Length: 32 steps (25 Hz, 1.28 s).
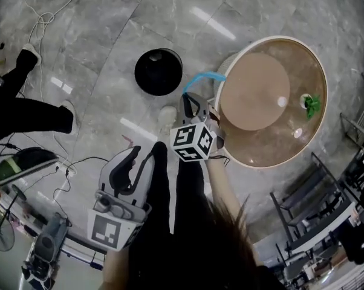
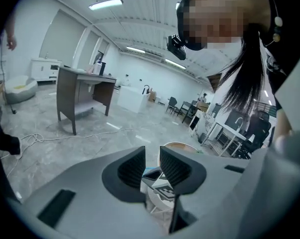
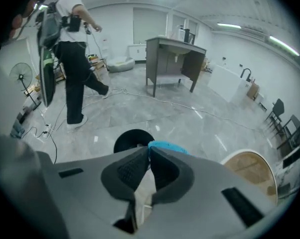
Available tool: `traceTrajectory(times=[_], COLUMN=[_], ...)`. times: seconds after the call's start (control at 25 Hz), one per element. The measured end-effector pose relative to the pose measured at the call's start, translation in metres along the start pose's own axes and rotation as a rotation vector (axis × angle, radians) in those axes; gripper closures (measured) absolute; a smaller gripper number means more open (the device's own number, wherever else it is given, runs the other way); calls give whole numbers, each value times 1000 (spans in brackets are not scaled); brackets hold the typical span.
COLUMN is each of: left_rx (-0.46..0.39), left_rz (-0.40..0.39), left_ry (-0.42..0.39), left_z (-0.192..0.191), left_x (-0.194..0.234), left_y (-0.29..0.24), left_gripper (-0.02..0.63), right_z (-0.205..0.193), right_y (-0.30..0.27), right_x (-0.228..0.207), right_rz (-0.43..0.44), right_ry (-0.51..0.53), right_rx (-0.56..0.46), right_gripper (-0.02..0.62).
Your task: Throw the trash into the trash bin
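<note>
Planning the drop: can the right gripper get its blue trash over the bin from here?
Probably yes. The right gripper, shut on the blue trash, hangs close beside the bin, and nothing stands between them; the table is off to the other side.

Bright, even indoor light from ceiling strips (image 2: 106,4). Streaky glare on polished floor (image 1: 212,22), small hot spots on round table (image 1: 282,101). Soft, faint shadows. Strong fisheye bending; dark vignette ringing both gripper views. Nearest foreground slightly soft.

Blue trash (image 1: 204,77) (curved); black bin (image 1: 158,71) beside.
</note>
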<state>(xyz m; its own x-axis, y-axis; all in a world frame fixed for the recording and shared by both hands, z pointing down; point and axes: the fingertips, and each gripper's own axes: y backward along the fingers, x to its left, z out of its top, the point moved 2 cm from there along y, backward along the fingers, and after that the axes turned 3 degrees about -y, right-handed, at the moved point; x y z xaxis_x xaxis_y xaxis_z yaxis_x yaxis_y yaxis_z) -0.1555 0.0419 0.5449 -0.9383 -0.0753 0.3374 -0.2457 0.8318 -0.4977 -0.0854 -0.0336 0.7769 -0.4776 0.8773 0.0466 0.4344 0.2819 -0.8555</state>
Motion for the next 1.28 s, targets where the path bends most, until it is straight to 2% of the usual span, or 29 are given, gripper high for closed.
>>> traceTrajectory(times=[0.28,0.44,0.56,0.68,0.84,1.04,1.16,1.28], left_rx=[-45,-69,-79,-83,-94,-140,-165,-158], left_rz=[141,208,247,269,270,223,178,129], left_ry=[91,143,175,189,188,141,126,69], left_z=[-9,-18,-27,-31,-30,-14,5,22], left_x=[40,62,72,78,80,71,62,53], left_y=[37,58,71,78,79,71,63,56], left_gripper=[514,514,514,514,514,514,514,514], right_z=[36,47,50,51,52,55,61,69], right_y=[-25,-36,-40,-42,-40,-20,10,49], right_x=[57,81,95,100,98,88,74,55], right_rz=[123,158,199,217,207,183,139,88], right_ry=[134,186,198,209,218,189,138,41], right_rx=[-10,-2,15,28,31,7,-37,-93], right_gripper=[578,570,495,469,472,474,490,512])
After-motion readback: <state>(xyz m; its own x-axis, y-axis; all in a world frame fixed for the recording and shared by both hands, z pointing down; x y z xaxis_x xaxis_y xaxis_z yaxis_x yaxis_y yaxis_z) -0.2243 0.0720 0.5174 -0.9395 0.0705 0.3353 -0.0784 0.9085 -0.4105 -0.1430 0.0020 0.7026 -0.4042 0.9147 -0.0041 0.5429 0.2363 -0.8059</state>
